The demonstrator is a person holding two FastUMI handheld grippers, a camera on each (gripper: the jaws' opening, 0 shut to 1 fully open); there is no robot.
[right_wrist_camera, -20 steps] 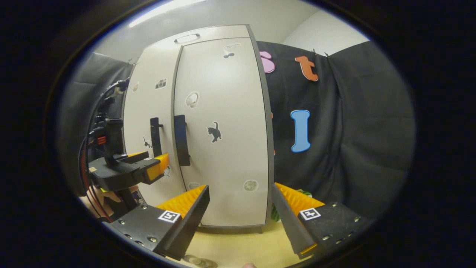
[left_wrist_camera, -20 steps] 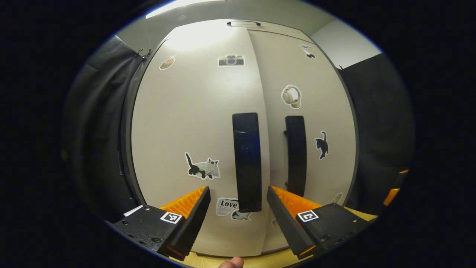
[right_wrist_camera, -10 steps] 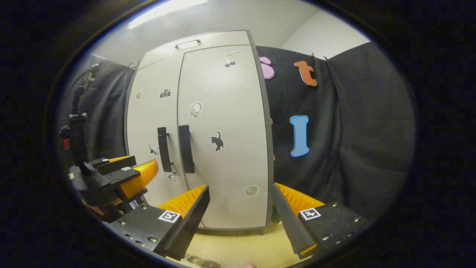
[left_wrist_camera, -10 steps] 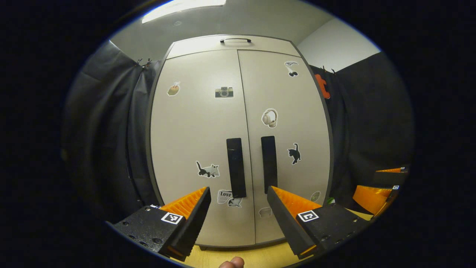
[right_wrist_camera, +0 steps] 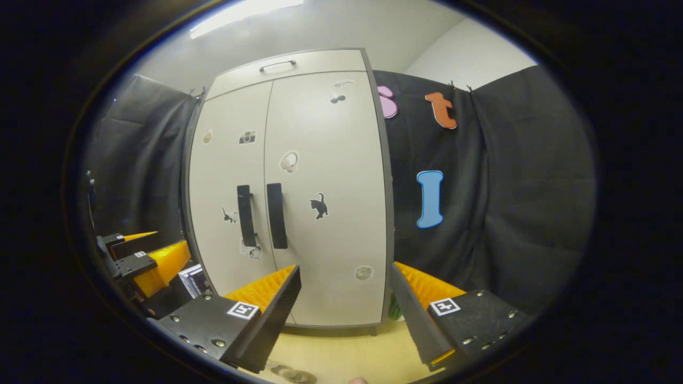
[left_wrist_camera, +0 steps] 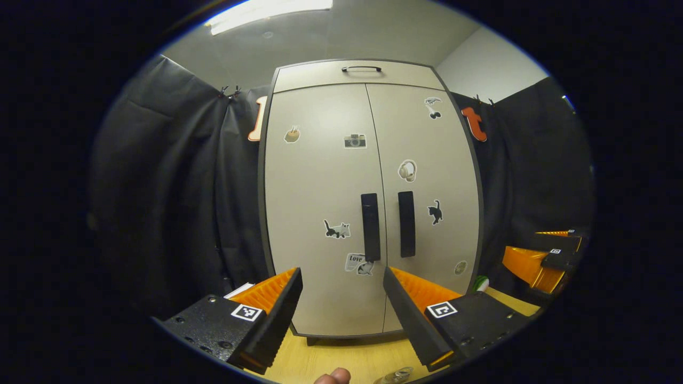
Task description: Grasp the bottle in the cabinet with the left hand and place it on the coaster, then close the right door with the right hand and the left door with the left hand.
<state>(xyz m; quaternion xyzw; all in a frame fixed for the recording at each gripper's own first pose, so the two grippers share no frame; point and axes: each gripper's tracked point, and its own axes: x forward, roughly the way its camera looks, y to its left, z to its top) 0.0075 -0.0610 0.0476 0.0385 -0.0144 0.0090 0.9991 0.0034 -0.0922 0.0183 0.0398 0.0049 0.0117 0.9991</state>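
Left gripper [left_wrist_camera: 341,298] hangs with its jaws spread wide and nothing between them, a short way back from the tall pale-grey two-door cabinet [left_wrist_camera: 320,181]; in the right gripper view it shows low at the left edge [right_wrist_camera: 144,256], well apart from the cabinet front. Both doors sit flush. On the left door [left_wrist_camera: 317,224] are small stickers of a drink, a camera, a cat and a newspaper scrap, with a black vertical bar handle [left_wrist_camera: 370,226] at its inner edge. Just beside it stands the matching black handle [left_wrist_camera: 406,224] of the right door [left_wrist_camera: 427,213], which carries stickers of headphones and a black cat. A shallow drawer with a dark handle [left_wrist_camera: 361,68] tops the cabinet. The cabinet stands on a light wooden tabletop [left_wrist_camera: 341,357]. At the bottom edge of the left gripper view a clear rounded thing [left_wrist_camera: 397,376] peeks in; whether it is the bottle I cannot tell. Right gripper [right_wrist_camera: 344,301] is likewise spread wide and empty, facing the cabinet's right door [right_wrist_camera: 325,202] from a distance; in the left gripper view it sits at the far right [left_wrist_camera: 539,256]. A small round object [right_wrist_camera: 291,375] lies on the tabletop below it, too cut off to identify.
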